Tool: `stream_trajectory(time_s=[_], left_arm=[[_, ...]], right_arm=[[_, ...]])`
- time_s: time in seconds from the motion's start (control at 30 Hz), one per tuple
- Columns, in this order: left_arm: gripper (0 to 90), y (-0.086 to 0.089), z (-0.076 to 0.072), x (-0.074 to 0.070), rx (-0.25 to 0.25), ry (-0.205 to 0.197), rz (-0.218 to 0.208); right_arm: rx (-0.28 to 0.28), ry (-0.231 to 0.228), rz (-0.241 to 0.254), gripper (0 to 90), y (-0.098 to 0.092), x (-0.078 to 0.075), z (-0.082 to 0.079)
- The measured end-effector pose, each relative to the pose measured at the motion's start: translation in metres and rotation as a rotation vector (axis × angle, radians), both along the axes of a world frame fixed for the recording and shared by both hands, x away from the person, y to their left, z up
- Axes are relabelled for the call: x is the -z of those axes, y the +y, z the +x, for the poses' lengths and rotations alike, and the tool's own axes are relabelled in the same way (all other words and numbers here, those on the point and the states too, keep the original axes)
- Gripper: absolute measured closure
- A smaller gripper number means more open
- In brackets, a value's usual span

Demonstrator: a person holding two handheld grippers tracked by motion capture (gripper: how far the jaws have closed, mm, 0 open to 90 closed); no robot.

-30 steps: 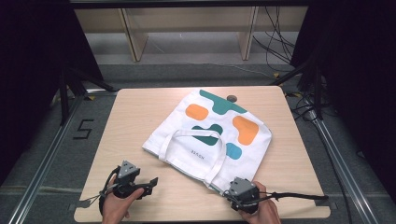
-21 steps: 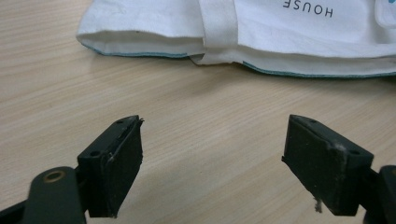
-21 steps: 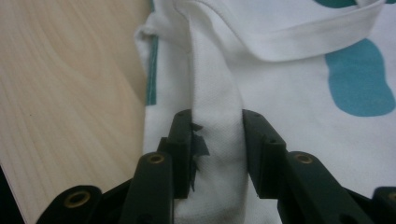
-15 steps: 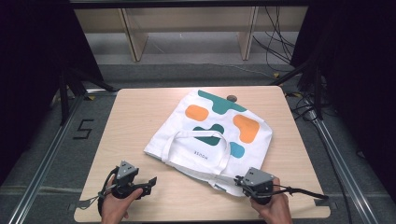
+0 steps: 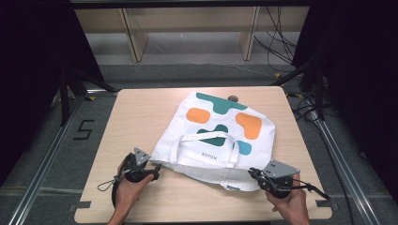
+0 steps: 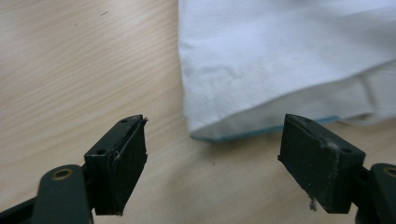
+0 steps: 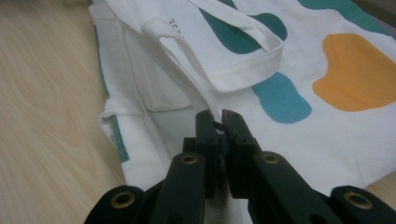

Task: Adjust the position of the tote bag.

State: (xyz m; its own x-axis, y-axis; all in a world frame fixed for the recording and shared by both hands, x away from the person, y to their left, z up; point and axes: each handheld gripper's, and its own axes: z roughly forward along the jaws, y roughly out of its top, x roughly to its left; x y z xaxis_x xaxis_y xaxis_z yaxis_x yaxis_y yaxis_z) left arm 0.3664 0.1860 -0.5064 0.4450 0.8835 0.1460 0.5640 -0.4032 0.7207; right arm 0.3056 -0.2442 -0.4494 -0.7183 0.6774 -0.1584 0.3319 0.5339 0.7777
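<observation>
Right gripper [image 7: 219,122]: jaws just closed, pinching the near edge of the bag [image 5: 216,136], fabric between them. Left gripper [image 6: 212,151]: jaws wide open, nothing between, hovering just before the bag's other near corner above the surface [image 5: 141,108]. One bag, flat mid-surface, two handles [image 5: 202,140] on top; two grippers.

Tabletop [image 5: 141,112]: pale wood grain, rounded corners.
Floor [image 5: 187,75]: grey carpet.
Shelf unit [image 5: 136,33]: light wood, behind.
Cables [image 5: 277,42]: black, far right.
</observation>
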Motion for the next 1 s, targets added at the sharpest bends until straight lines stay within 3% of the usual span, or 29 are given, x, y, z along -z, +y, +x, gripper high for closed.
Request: stream_trajectory(time_s=[0.13, 0.2, 0.23, 0.27, 0.33, 0.37, 0.4, 0.43, 0.47, 0.5, 0.53, 0.57, 0.6, 0.67, 0.73, 0.8, 0.83, 0.87, 0.9, 0.93, 0.97, 1.0], left_arm=[[24.1, -0.006, 0.014, 0.006, 0.005, -0.025, 0.021], [25.8, -0.009, 0.019, 0.009, 0.013, -0.011, -0.008], [33.4, -0.01, 0.021, 0.009, 0.02, -0.025, -0.024], [33.4, -0.009, 0.022, 0.008, 0.038, -0.024, -0.018], [48.5, -0.013, 0.023, 0.007, 0.088, -0.062, -0.007], [56.9, -0.017, 0.022, 0.007, 0.107, -0.12, 0.039], [65.6, -0.018, 0.022, 0.006, 0.138, -0.151, 0.111], [70.8, -0.018, 0.024, 0.004, 0.173, -0.144, 0.142], [75.7, -0.018, 0.025, 0.003, 0.184, -0.132, 0.125], [80.4, -0.018, 0.024, 0.003, 0.175, -0.142, 0.114], [83.2, -0.018, 0.024, 0.002, 0.178, -0.145, 0.106], [83.2, -0.017, 0.023, 0.0, 0.189, -0.148, 0.106], [84.7, -0.018, 0.022, -0.003, 0.179, -0.137, 0.086], [85.0, -0.018, 0.018, -0.006, 0.191, -0.15, 0.084], [85.2, -0.016, 0.013, -0.009, 0.214, -0.15, 0.064], [85.2, -0.015, 0.005, -0.013, 0.235, -0.144, 0.058], [85.3, -0.013, 0.002, -0.015, 0.252, -0.136, 0.074], [85.4, -0.012, -0.002, -0.015, 0.255, -0.13, 0.052], [85.5, -0.012, -0.008, -0.017, 0.254, -0.126, 0.05], [85.5, -0.012, -0.012, -0.018, 0.265, -0.12, 0.054], [85.6, -0.013, -0.021, -0.02, 0.281, -0.113, 0.097], [85.7, -0.015, -0.028, -0.02, 0.291, -0.118, 0.122]], right_arm=[[-0.003, -0.016, 0.006, 86.3, -0.006, -0.002, 0.002], [-0.003, -0.012, 0.011, 86.3, -0.007, -0.003, 0.002], [-0.006, -0.01, 0.01, 86.2, -0.008, -0.002, 0.002], [-0.006, -0.01, 0.01, 86.2, -0.008, -0.002, 0.002], [-0.012, -0.002, 0.007, 85.8, -0.008, 0.0, 0.003], [-0.007, 0.002, 0.005, 85.4, -0.008, 0.0, 0.003], [-0.023, 0.017, -0.008, 84.5, -0.007, 0.002, 0.004], [-0.045, 0.015, -0.01, 83.8, -0.006, 0.003, 0.004], [-0.039, 0.024, -0.009, 83.0, -0.007, 0.005, 0.003], [-0.052, 0.024, -0.022, 80.5, -0.007, 0.007, 0.004], [-0.037, 0.07, -0.054, 74.0, -0.005, 0.011, 0.004], [-0.037, 0.07, -0.054, 74.0, -0.005, 0.011, 0.004], [-0.033, 0.073, -0.1, 67.8, -0.002, 0.017, 0.003], [-0.032, 0.093, -0.118, 65.0, -0.001, 0.018, 0.002], [-0.028, 0.109, -0.188, 59.7, 0.003, 0.024, 0.002], [-0.03, 0.062, -0.267, 59.6, 0.004, 0.028, 0.003], [-0.033, 0.067, -0.301, 60.1, 0.004, 0.03, 0.005], [-0.036, 0.072, -0.328, 65.2, 0.002, 0.032, 0.007], [-0.036, 0.08, -0.344, 77.2, -0.003, 0.032, 0.007], [-0.036, 0.08, -0.344, 77.2, -0.003, 0.032, 0.007], [-0.046, 0.066, -0.372, 80.7, -0.006, 0.031, 0.009], [-0.041, 0.05, -0.362, 83.7, -0.008, 0.029, 0.01]])
